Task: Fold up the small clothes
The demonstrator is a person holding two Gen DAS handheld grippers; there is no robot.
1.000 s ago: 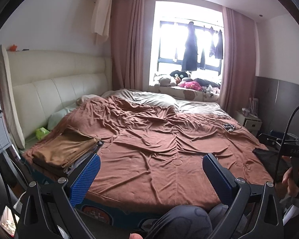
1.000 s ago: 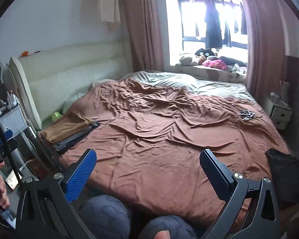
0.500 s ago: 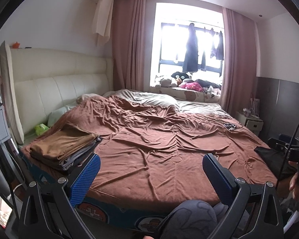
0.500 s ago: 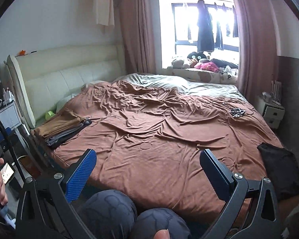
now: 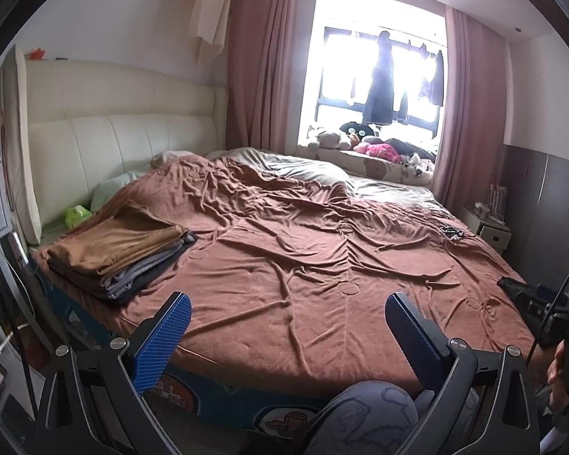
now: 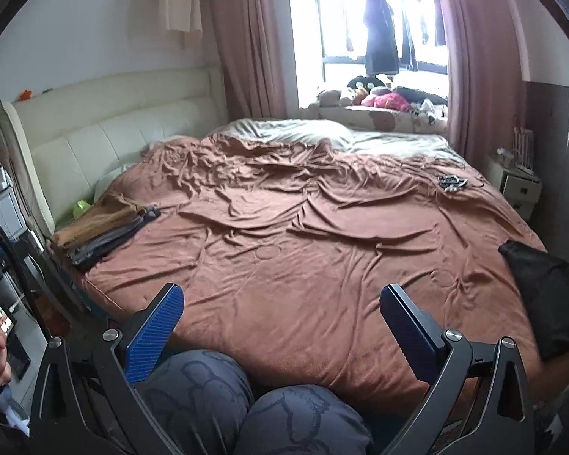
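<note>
Black garment (image 6: pixel 546 295), unfolded, lies at lower right of the right view; both your left gripper (image 5: pixel 288 326) and right gripper (image 6: pixel 280 318) gape empty. Folded stack (image 5: pixel 113 254) sits middle left. Judged between items: reach right, pinch an edge.

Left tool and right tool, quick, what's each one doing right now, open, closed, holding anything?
Left tool: open, holding nothing, up in the air short of the bed.
Right tool: open, holding nothing, also short of the bed.
</note>
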